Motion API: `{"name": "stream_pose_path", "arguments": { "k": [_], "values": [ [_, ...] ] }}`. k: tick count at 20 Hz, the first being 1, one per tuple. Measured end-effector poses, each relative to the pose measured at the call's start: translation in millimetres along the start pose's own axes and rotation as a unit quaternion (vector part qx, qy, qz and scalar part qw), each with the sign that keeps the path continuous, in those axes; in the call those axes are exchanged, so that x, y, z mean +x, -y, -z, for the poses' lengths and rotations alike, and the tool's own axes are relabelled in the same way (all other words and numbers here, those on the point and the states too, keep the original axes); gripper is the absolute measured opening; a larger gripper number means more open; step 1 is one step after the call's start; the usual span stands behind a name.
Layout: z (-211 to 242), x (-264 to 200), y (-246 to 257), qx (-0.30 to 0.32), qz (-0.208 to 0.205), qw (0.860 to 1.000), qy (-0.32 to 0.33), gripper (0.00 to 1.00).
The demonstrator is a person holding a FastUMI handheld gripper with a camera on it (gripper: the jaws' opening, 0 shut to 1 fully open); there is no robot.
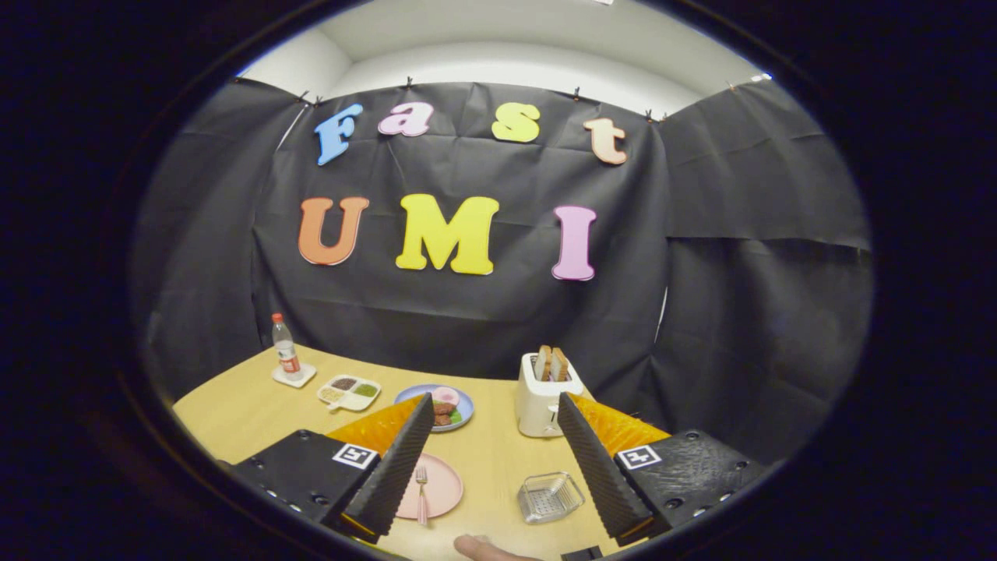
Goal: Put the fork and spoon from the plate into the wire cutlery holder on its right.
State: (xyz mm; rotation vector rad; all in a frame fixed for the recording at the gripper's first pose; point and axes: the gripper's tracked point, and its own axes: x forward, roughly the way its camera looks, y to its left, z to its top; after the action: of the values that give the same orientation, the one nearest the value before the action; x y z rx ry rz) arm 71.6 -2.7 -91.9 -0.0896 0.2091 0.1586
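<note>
A pink plate [438, 487] lies on the wooden table just ahead of the left finger, partly hidden behind it. A pink-handled fork [421, 492] rests on the plate, tines pointing away. I cannot make out a spoon; the left finger covers part of the plate. The wire cutlery holder [550, 496] sits to the plate's right, close to the right finger. My gripper [494, 460] hovers above the table with its fingers wide apart and nothing between them.
A white toaster [545, 397] with bread slices stands beyond the holder. A blue plate of food [448, 405], a divided dish [349, 391] and a bottle [286, 351] on a coaster line the far side. A fingertip [487, 548] shows at the near edge.
</note>
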Motion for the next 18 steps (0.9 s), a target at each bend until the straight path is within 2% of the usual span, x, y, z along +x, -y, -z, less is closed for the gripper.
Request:
{"name": "stream_pose_path", "arguments": {
  "k": [3, 7, 14, 18],
  "values": [
    [25.3, 16.6, -11.1, -0.001, -0.005, 1.000, -0.025, 0.96],
    [74.4, 38.3, -34.3, 0.002, -0.034, 0.996, -0.085, 0.96],
    [160.5, 66.9, -74.6, -0.008, -0.068, 0.979, -0.191, 0.96],
    [207.3, 76.8, -90.0, -0.017, -0.077, 0.963, -0.256, 0.96]
  ]
}}
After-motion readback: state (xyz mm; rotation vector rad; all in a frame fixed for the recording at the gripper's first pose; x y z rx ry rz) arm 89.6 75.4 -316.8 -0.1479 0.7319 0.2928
